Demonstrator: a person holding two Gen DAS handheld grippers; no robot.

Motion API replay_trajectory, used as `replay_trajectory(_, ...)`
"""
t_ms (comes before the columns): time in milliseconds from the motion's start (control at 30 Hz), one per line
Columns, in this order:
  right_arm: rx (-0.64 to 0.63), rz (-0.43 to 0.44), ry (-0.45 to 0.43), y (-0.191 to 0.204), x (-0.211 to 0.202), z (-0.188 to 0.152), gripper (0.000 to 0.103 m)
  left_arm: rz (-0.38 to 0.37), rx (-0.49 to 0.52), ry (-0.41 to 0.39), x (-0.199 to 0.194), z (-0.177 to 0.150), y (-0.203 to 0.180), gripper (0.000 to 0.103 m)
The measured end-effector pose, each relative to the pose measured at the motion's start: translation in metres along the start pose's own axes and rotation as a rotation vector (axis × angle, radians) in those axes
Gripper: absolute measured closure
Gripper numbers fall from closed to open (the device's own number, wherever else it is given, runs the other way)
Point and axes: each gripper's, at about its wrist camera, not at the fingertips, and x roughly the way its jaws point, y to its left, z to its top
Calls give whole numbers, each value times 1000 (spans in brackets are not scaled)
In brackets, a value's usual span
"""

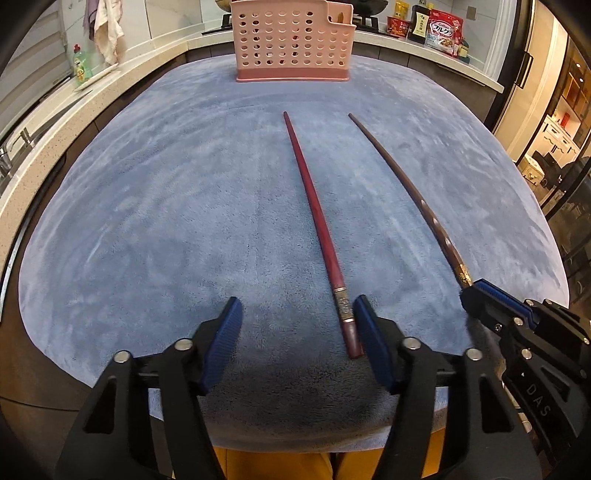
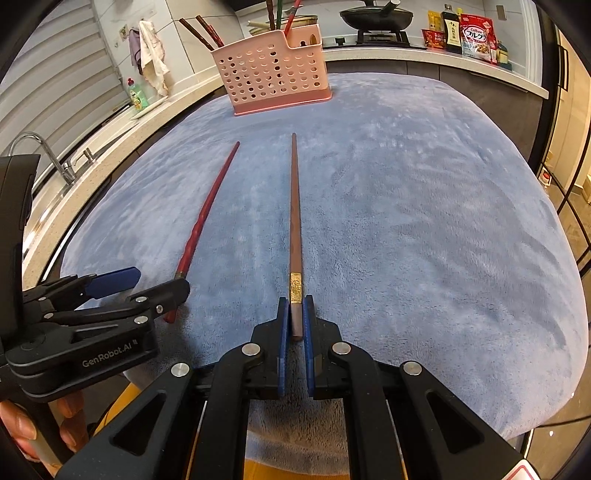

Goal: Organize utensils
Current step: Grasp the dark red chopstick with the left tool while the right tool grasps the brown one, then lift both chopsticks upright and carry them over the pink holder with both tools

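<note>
On the blue cloth (image 1: 166, 203) a red chopstick (image 1: 314, 206) and a brown chopstick (image 1: 399, 173) lie side by side, tips toward the pink perforated holder (image 1: 291, 40). My left gripper (image 1: 297, 301) is open around the red chopstick's thick end, which lies close against the right pad (image 1: 369, 332); the left pad stands well clear. In the right wrist view my right gripper (image 2: 295, 301) is shut on the brown chopstick (image 2: 294, 206) at its gold-banded end. The left gripper (image 2: 160, 280) sits just left of it over the red chopstick (image 2: 207, 210).
The holder (image 2: 273, 77) stands at the cloth's far edge with several chopsticks (image 2: 207, 31) in it. A counter runs behind with a soap bottle (image 1: 82, 66), a faucet (image 2: 37, 147), a pan (image 2: 376, 16) and food packets (image 1: 443, 31). A hand (image 2: 22, 432) shows at lower left.
</note>
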Motion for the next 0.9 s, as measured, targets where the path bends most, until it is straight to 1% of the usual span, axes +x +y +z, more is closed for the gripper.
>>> replay_trajectory(67,-1,1,-1,0,0,0,96,-8,4,-2,-1,0,0,61)
replay_trajectory(100,-1,2,-1,0,0,0,96,-10,9,-3,-2,0,0,71)
replay_trajectory(133,-1,3,-1,0,0,0,96,-10,11,-4,-2,0,0,78)
replay_trajectory(167,-1,3,-2,1,0,0,96,-12,11,-3,-3,0,1,82)
replay_trajectory(200,-1,3,-3,1,-1,-1,96,-17,8,-2,-3,0,2,90)
replay_trajectory(233,-1,4,-4,1,-2,-1,96,-25,5,0,-3,0,3,95)
replay_trajectory(433,-1,9,-18,2,-9,1,96,-52,-12,10,-8,1,6,96)
replay_trajectory(567,2,11,-38,1,-17,6,96,-58,-19,-5,-18,5,8,96)
replay_trajectory(767,10,26,-99,1,-40,24,96,-75,-43,-47,-42,19,16,96)
replay_trajectory(900,12,29,-158,-1,-60,43,96,-75,-51,-102,-64,36,21,96)
